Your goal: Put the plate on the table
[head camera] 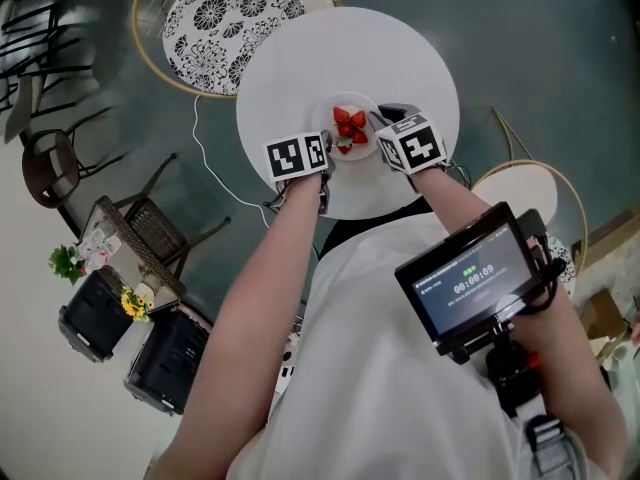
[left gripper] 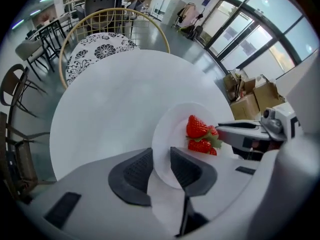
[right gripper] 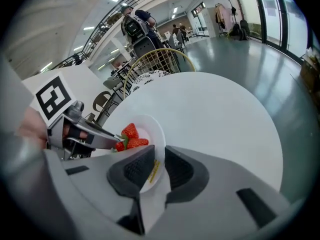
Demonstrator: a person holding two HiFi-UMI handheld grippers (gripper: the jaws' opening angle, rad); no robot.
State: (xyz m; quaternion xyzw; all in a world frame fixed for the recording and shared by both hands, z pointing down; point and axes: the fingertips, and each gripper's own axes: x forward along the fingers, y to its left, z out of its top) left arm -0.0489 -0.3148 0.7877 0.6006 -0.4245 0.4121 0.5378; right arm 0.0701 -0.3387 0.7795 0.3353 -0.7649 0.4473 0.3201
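A small white plate [head camera: 350, 143] with a few red strawberries [head camera: 350, 126] is over the near part of the round white table [head camera: 300, 68]; I cannot tell whether it rests on the top. My left gripper [head camera: 327, 154] is shut on the plate's left rim, and my right gripper [head camera: 383, 126] is shut on its right rim. In the left gripper view the plate [left gripper: 175, 129] stands edge-on between the dark pads [left gripper: 137, 171], strawberries [left gripper: 200, 134] beyond. From the right gripper view, the plate's [right gripper: 150, 129] rim sits between the pads [right gripper: 137, 170], beside the strawberries [right gripper: 131, 136].
A gold-framed chair with a black-and-white patterned cushion [head camera: 235, 18] stands at the table's far side. A second gold chair with a white seat [head camera: 525, 193] is at the right. Dark chairs [head camera: 150, 228] and bags stand at the left. Cardboard boxes [left gripper: 250, 91] lie by the windows.
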